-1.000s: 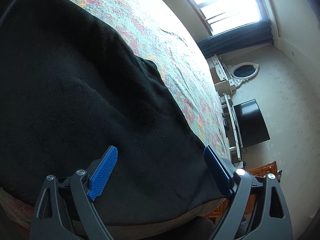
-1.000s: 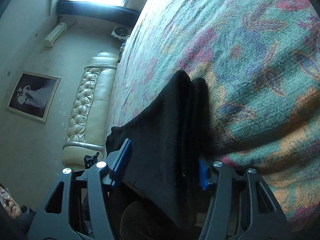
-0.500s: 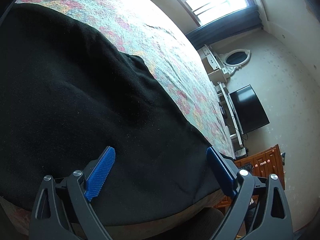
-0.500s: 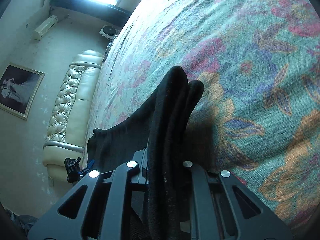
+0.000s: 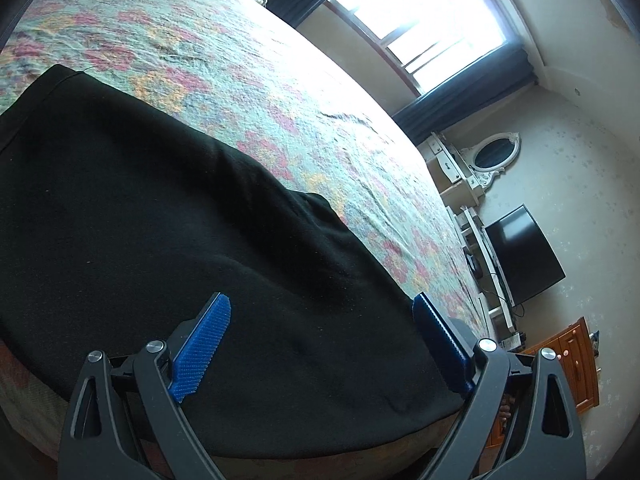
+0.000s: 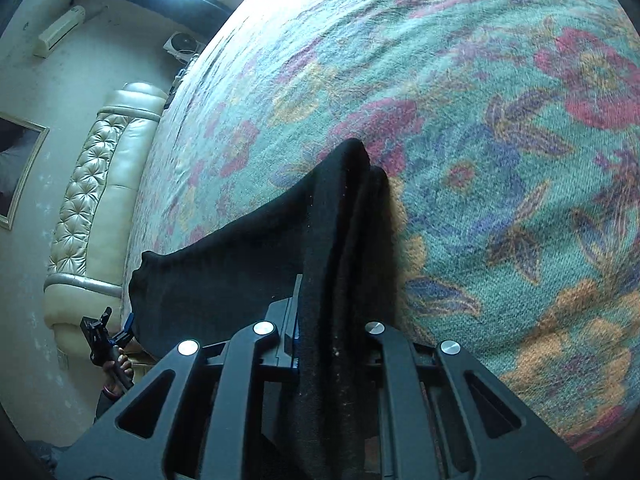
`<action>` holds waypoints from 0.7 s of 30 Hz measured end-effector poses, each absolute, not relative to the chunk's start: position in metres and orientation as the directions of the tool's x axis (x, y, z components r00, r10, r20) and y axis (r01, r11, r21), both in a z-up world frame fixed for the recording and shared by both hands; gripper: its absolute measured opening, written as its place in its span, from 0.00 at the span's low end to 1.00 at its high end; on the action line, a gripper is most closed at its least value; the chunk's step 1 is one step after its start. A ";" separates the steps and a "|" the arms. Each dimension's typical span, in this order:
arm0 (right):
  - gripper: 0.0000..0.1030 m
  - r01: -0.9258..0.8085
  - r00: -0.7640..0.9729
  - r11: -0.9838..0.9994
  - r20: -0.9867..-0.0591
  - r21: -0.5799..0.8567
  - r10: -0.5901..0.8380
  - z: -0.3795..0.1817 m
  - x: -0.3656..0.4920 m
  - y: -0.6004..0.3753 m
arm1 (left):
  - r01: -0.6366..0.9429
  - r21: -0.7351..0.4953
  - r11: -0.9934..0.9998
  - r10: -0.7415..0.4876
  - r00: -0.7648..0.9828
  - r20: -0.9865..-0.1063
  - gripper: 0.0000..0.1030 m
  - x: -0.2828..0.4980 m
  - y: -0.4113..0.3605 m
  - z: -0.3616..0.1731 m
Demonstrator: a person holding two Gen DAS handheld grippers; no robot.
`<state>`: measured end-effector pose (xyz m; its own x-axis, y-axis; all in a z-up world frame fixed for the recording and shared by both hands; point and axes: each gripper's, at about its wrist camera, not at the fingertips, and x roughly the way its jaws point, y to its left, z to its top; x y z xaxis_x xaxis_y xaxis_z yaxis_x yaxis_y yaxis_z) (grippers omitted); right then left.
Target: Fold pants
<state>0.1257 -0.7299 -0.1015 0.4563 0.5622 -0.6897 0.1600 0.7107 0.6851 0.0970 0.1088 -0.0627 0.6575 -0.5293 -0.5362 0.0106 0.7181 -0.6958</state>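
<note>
Pants [image 6: 344, 240] pinched in right hand-held gripper [image 6: 332, 344]; bedspread [image 6: 500, 160] beneath.

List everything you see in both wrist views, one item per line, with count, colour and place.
pants: one, black, spread on the bed's near edge
bedspread: one, green with red and orange flowers, covering the bed
headboard: one, cream, tufted, at the bed's end
window: one, bright, dark curtains, behind the bed
mirror: one, oval, white frame, on the wall
television: one, black, below the mirror
cabinet: one, orange-brown wood, by the wall
left tool: one, black with blue pads, open over the pants
right tool: one, black, shut on a pants fold
</note>
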 end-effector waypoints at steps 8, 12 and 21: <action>0.12 0.146 0.495 0.742 -0.698 0.655 0.518 -0.058 0.120 -0.717 | -0.085 -0.606 0.791 -0.414 0.655 -0.632 0.89 0.093 0.139 -0.062; 0.12 0.147 0.500 0.773 -0.721 0.617 0.480 -0.027 0.120 -0.705 | -0.094 -0.629 0.772 -0.439 0.637 -0.634 0.89 0.093 0.152 -0.073; 0.12 0.057 0.540 0.845 -0.728 0.532 0.422 0.064 0.127 -0.637 | -0.022 -0.559 0.829 -0.428 0.618 -0.660 0.89 0.097 0.143 -0.078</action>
<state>0.1272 -0.6372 0.0642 0.5403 0.4223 -0.7278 0.0570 0.8446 0.5323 0.0969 0.1427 -0.0780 0.6175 -0.4281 -0.6599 -0.0223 0.8291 -0.5587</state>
